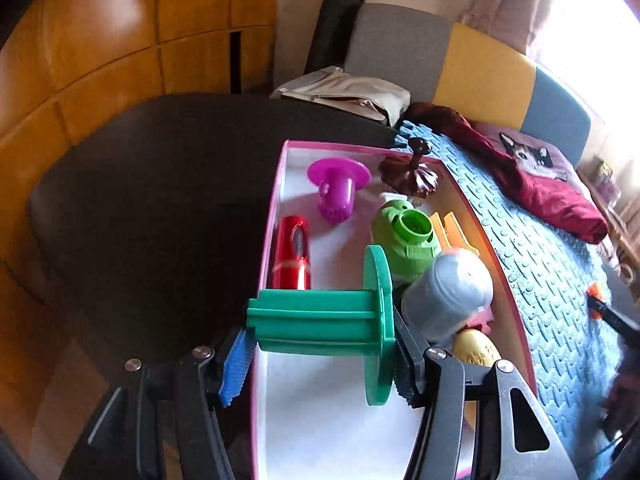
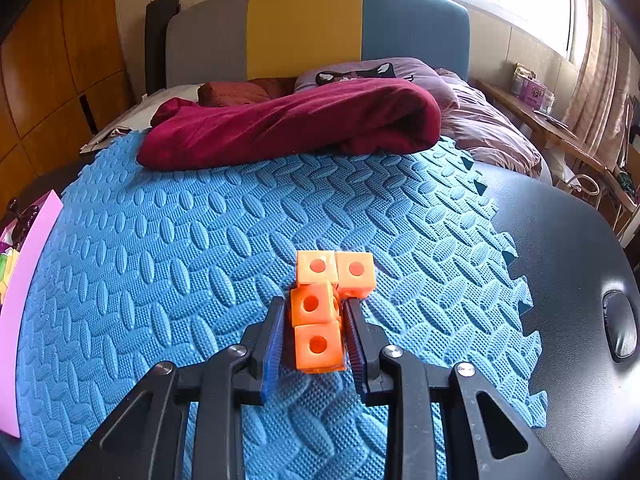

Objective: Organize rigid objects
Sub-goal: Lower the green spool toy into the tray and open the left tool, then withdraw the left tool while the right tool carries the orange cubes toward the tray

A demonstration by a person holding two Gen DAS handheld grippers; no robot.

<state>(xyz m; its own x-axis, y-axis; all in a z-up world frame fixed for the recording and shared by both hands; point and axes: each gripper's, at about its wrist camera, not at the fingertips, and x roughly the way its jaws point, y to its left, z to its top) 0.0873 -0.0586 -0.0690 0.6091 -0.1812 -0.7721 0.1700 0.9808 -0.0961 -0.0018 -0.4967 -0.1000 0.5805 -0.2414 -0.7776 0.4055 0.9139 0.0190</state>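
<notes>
Left gripper (image 1: pixel 320 356): your two fingers are clamped end to end on the green spool (image 1: pixel 320 320), blue pad on the bare shaft end, dark pad on the flange face.
Green spool: hard moulded plastic by the look of it, probably light and stiff; ribbed shaft lies crosswise between the pads. You hold it along its length, so it could pivot or slip if the squeeze eases. It sits over the left wall of the pink box (image 1: pixel 276 184); whether it touches the rim is not clear.
Pink box contents: red cylinder (image 1: pixel 291 254) along the left wall, magenta plug (image 1: pixel 336 188), light green part (image 1: pixel 404 240), grey capsule (image 1: pixel 448 296), dark brown knob piece (image 1: pixel 408 172) at the far end. The near floor is bare, so you have room there.
Left pose: tilted down over the box's near left corner, fingers pointing toward the far end.
Right gripper (image 2: pixel 314 328): your fingers bracket the orange block piece (image 2: pixel 320 312), pads close along both sides; I cannot tell whether they press on it.
Orange block piece: four rigid cubes joined in a step shape, lying on the blue foam mat (image 2: pixel 160 280). Likely light; grip the near two cubes on their flat sides.
Right pose: low, nearly level with the mat, pointing toward the bed.
</notes>
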